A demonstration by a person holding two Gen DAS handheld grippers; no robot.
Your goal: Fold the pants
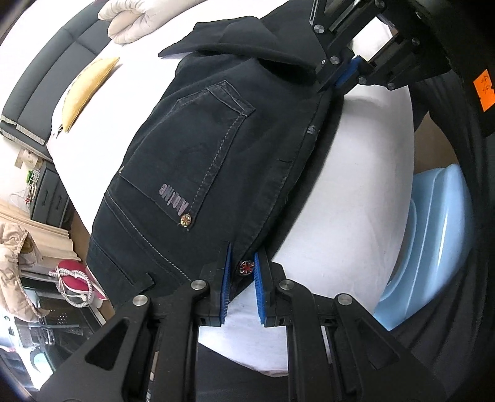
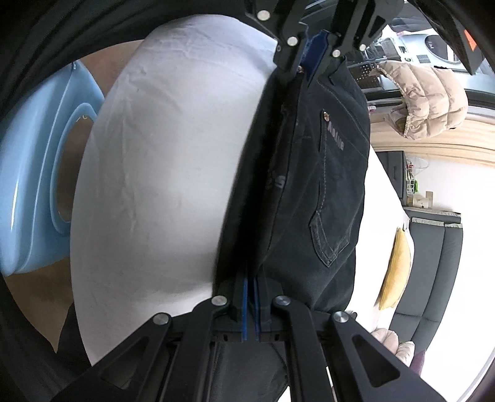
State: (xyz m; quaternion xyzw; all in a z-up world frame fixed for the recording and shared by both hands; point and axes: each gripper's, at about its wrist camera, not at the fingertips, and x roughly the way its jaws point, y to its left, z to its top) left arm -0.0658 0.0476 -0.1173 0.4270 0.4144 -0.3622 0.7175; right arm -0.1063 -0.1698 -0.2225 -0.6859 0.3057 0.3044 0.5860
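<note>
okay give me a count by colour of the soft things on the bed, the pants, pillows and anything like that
Dark navy: 1, the pants, held at the waistband by the left gripper and right gripper.
Yellow: 1, the flat cushion.
Cream: 1, the puffy quilted item at the far end of the white bed.
Total: 3.

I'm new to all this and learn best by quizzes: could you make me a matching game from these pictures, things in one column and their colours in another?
Things:
1. pants
2. basin
3. cushion
4. puffer jacket

Colours:
A. beige
B. dark navy
C. yellow
D. light blue

Pairs: 1-B, 2-D, 3-C, 4-A
</note>
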